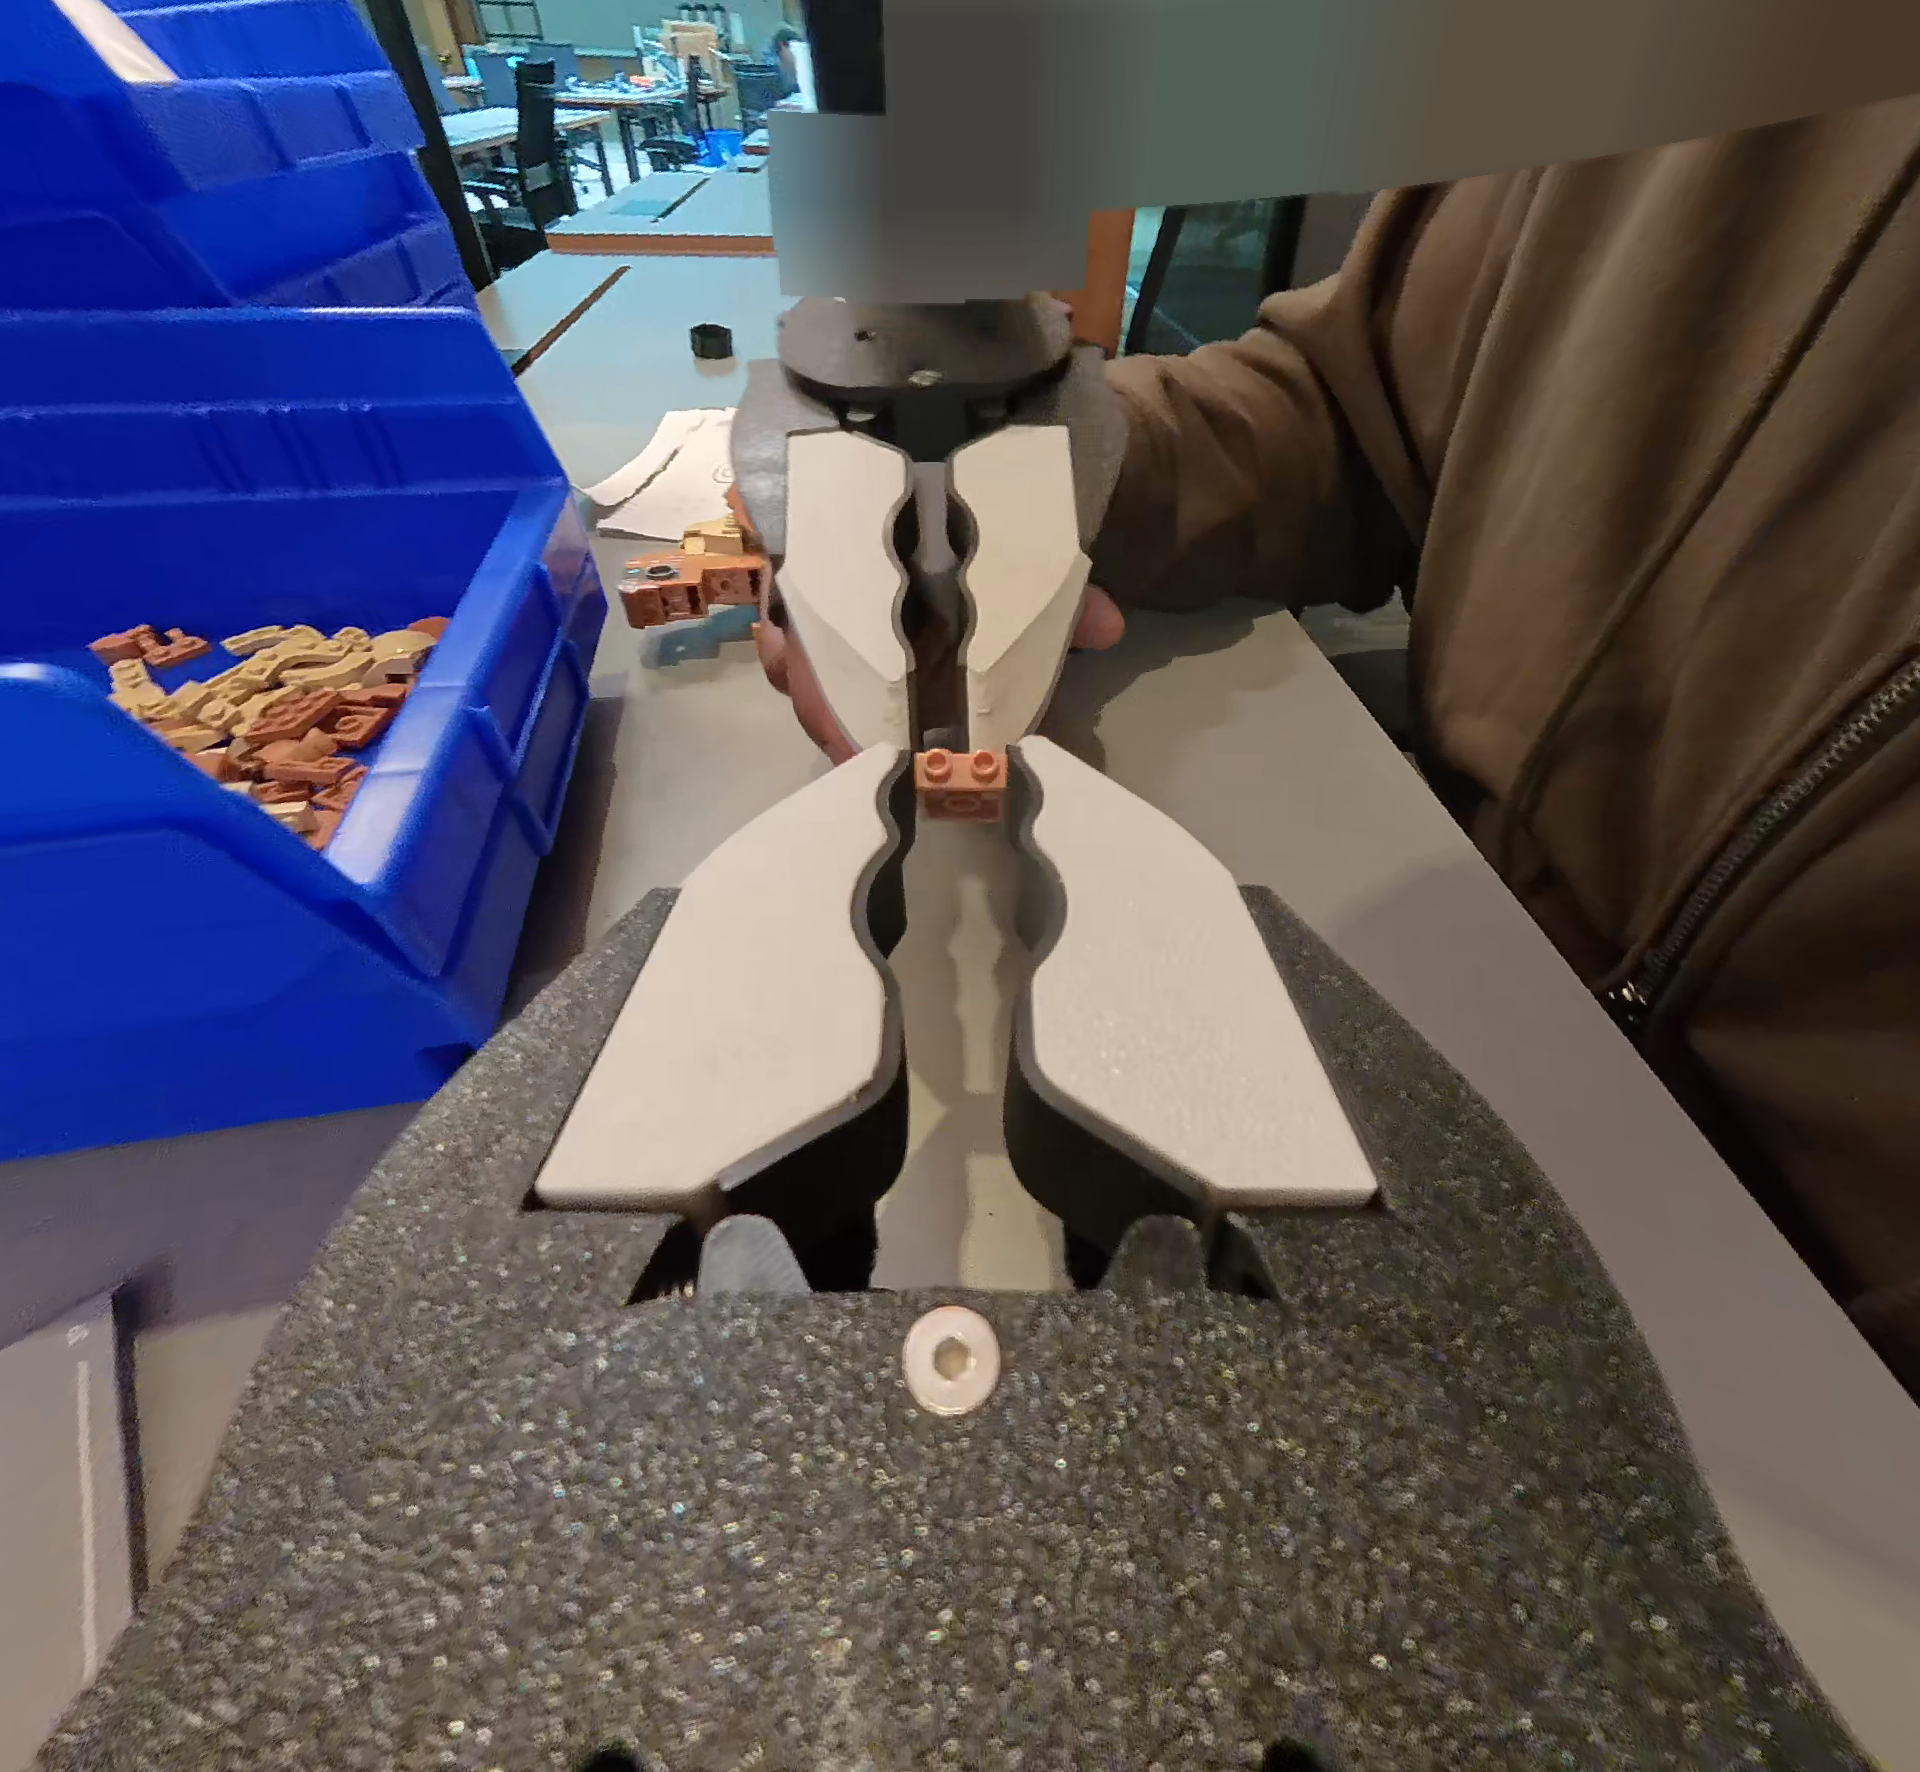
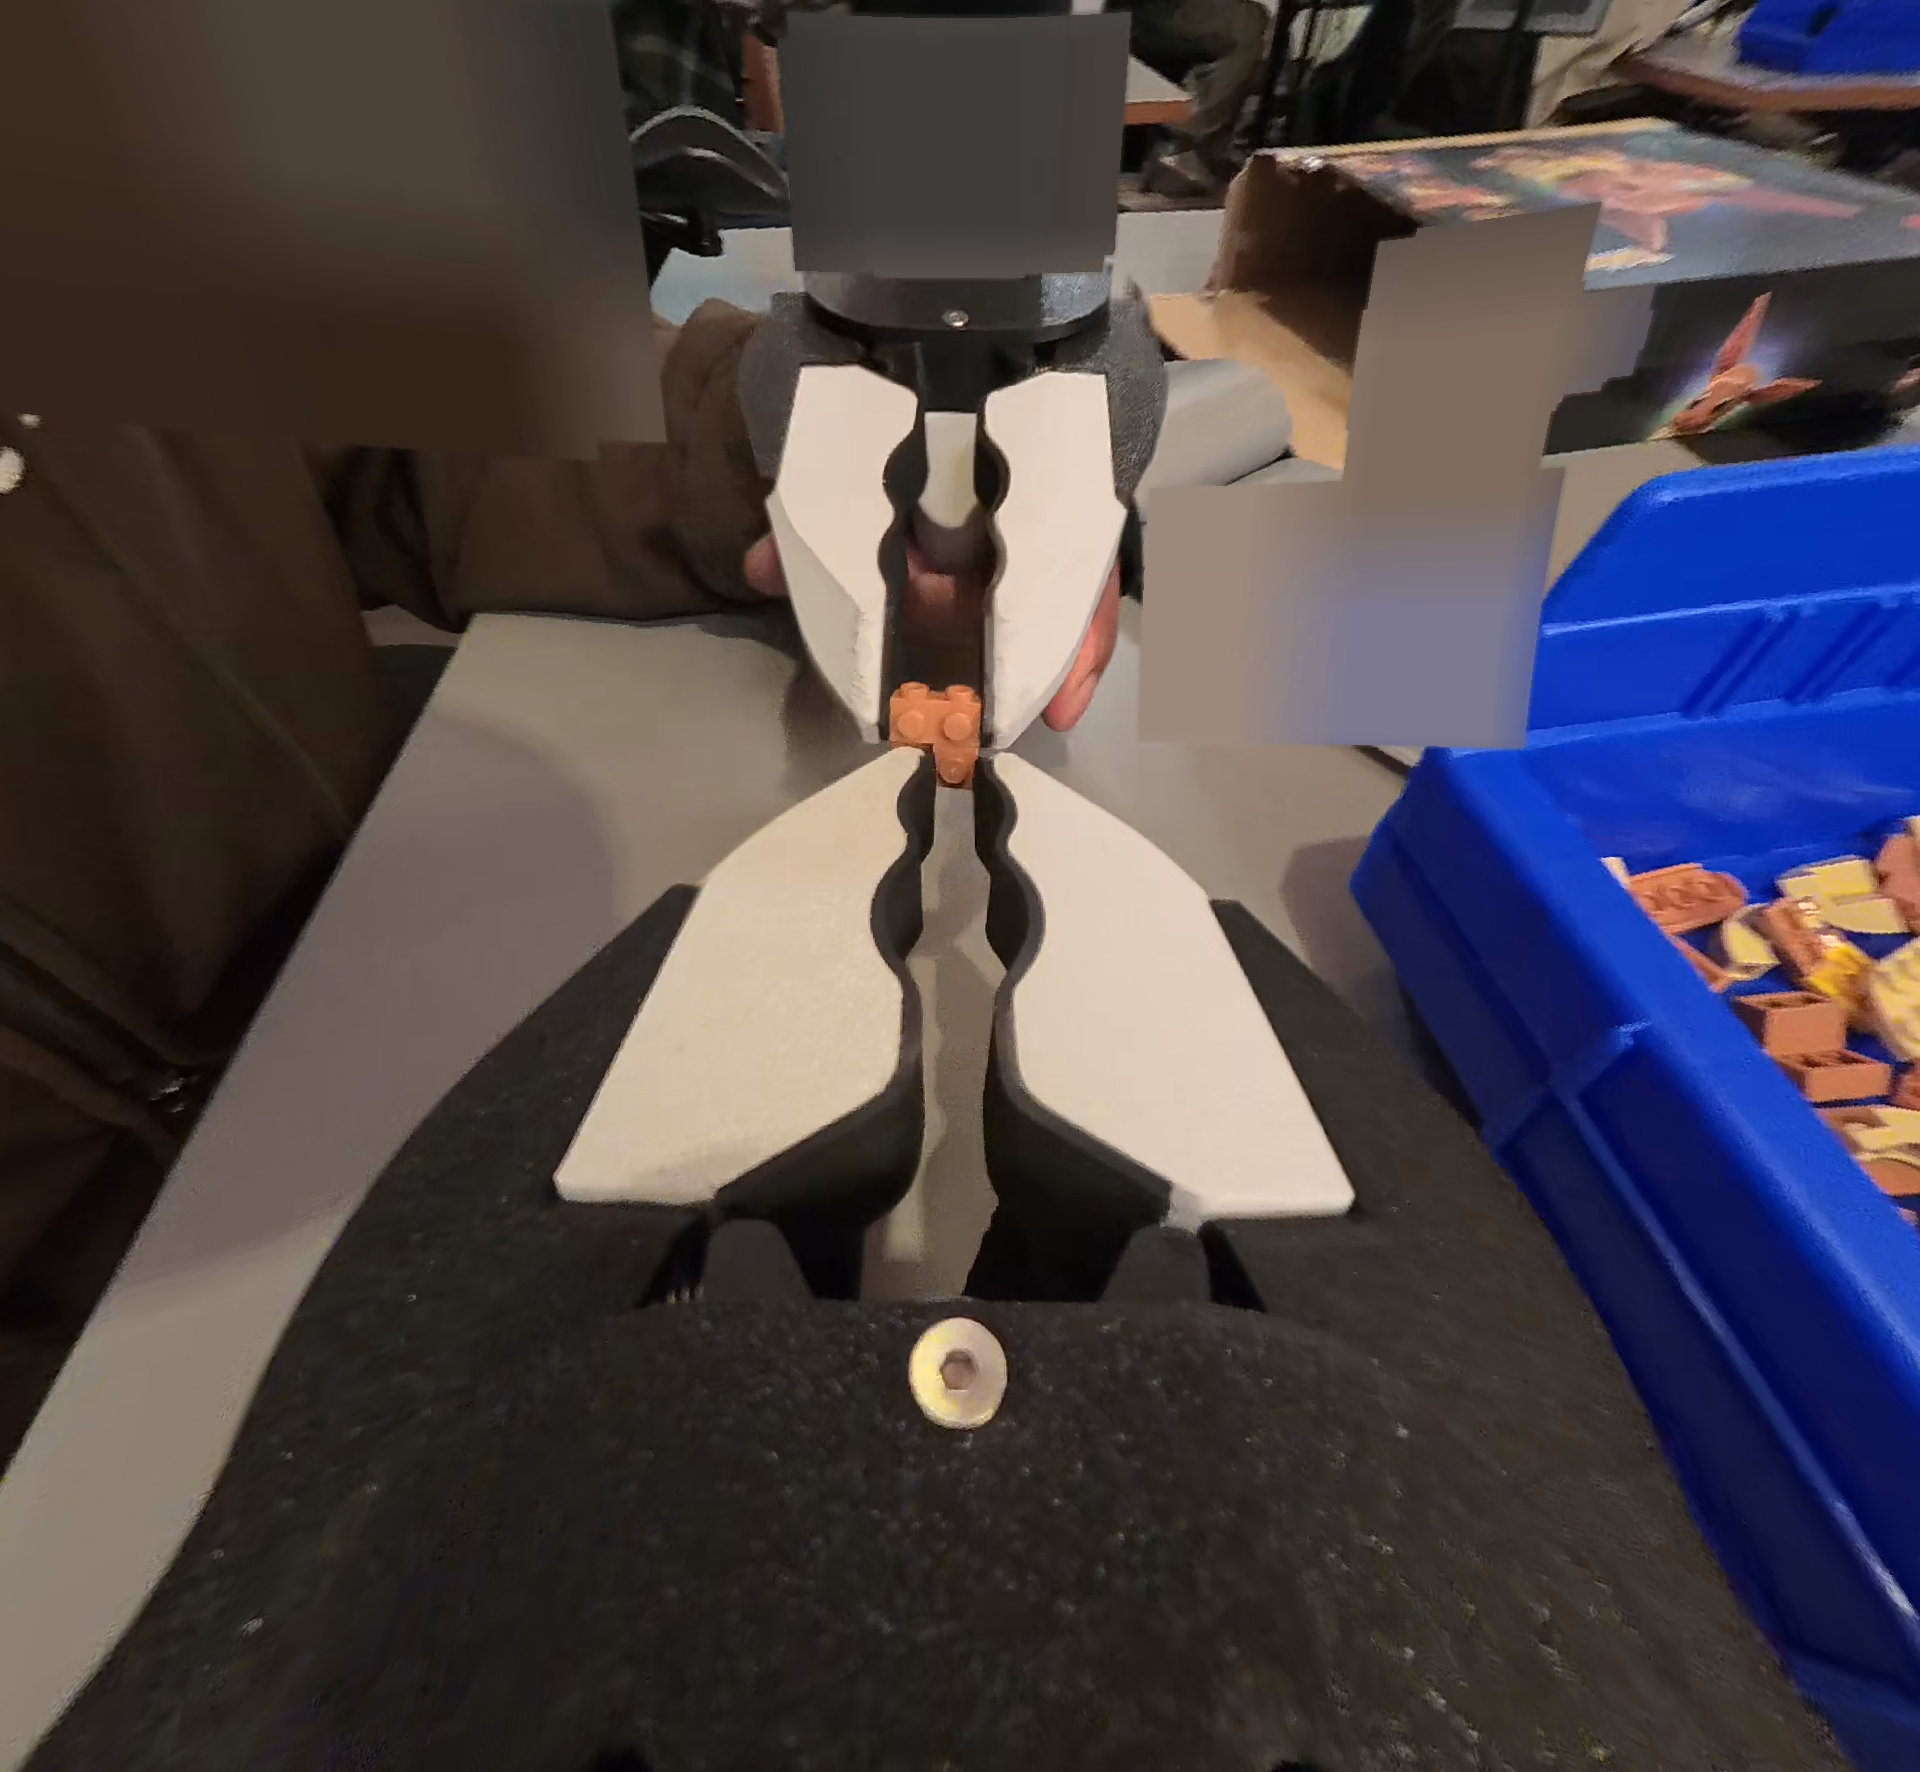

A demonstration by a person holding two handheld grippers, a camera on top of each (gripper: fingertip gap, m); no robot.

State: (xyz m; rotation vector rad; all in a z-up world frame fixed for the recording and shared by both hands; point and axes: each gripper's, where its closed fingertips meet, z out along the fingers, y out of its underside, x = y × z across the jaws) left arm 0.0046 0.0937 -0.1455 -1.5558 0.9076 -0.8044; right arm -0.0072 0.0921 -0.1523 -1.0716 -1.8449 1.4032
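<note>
My left gripper (image 1: 961,787) is shut on an orange-brown two-stud brick (image 1: 961,785), studs up, held at the fingertips above the grey table (image 1: 1299,839). My right gripper (image 2: 954,772) faces it tip to tip and is shut on a smaller orange-brown piece (image 2: 956,768). That small piece sits against the lower near side of the two-stud brick (image 2: 933,720), which the left gripper (image 2: 933,730) holds opposite. In the left wrist view the right gripper (image 1: 940,733) stands just behind the brick and its small piece is hidden.
A blue bin (image 1: 468,735) of brown and tan pieces stands beside the grippers; it also shows in the right wrist view (image 2: 1507,995). A partly built brown assembly (image 1: 691,579) and paper (image 1: 665,475) lie behind. A printed cardboard box (image 2: 1455,195) is farther off. A person's brown jacket (image 1: 1558,579) borders the table. My left and right fingertips are right by each other. From either gripper's tips it is about 25 cm to the partly built brown assembly (image 1: 691,579).
</note>
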